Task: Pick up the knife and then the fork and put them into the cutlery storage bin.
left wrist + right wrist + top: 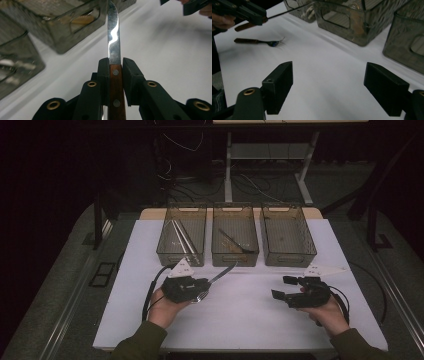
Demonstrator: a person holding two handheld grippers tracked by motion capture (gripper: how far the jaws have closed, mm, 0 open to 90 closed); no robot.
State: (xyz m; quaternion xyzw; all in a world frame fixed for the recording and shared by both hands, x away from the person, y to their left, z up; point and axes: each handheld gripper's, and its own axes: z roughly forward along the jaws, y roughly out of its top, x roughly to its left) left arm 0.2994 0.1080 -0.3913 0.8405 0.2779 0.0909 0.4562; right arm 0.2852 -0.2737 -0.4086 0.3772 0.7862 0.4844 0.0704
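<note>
A knife with a brown riveted wooden handle and a serrated steel blade (113, 42) is clamped between the jaws of my left gripper (115, 67), which is shut on the handle. From above, the left gripper (204, 282) sits left of the table's middle, and the knife blade (223, 272) points toward the bins. A fork (259, 41) with a dark handle lies flat on the white table; in the high view the fork (201, 296) is just under the left gripper. My right gripper (281, 287) hovers at the right, open and holding nothing (329, 85).
Three grey mesh bins stand in a row at the table's back: the left bin (181, 251) holds long metal pieces, the middle bin (235, 254) holds a dark utensil, and the right bin (289, 255) looks bare. White table surface (240, 320) lies between the two grippers.
</note>
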